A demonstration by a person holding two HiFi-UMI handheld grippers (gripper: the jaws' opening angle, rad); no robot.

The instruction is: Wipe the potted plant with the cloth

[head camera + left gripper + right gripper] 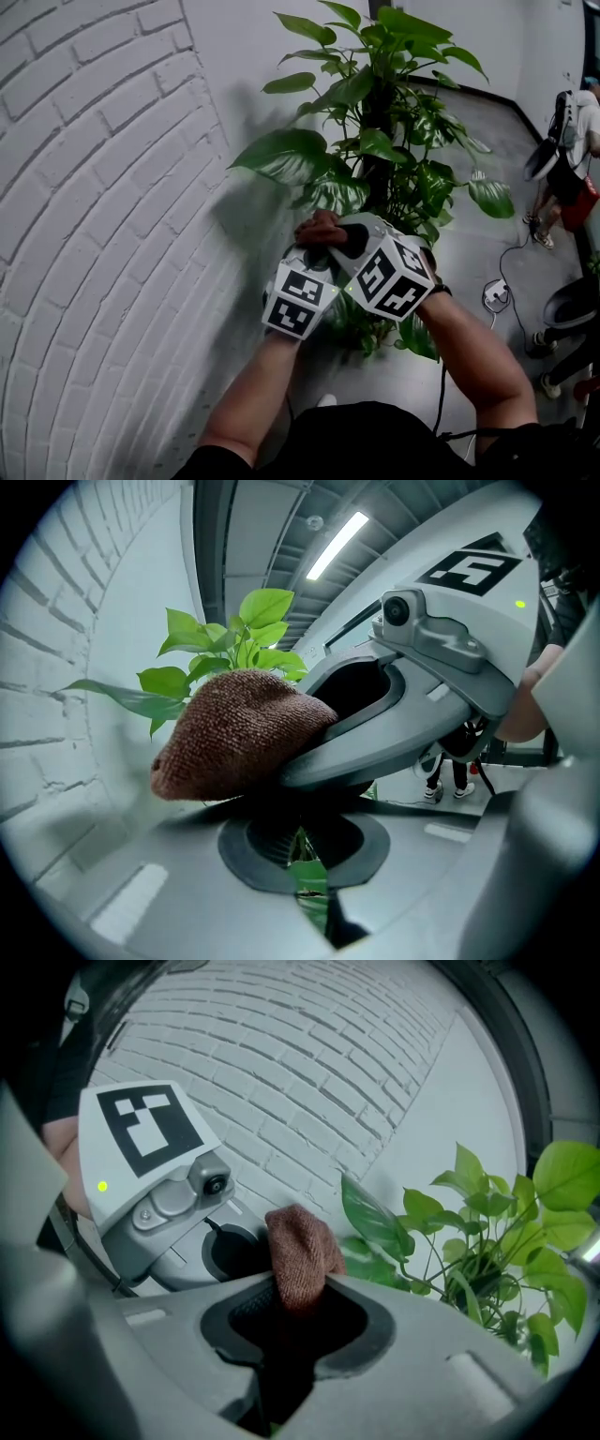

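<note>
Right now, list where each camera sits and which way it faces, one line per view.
Head view: on the person's head, steeply down at the potted plant by the brick wall; both forearms show.
Left gripper view: on the left claw, up past its jaws shut on a leaf; the right claw crosses it.
Right gripper view: on the right claw, toward the brick wall; its jaws grip the cloth.
Shared: both gripper views show the cloth and potted plant.

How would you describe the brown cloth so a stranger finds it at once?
Find the white brick wall and the leafy green potted plant beside it. Near the plant, the right gripper pinches a brown knitted cloth in its fingers. It is the only brown, fuzzy thing; its neighbours are grey, white or green.
</note>
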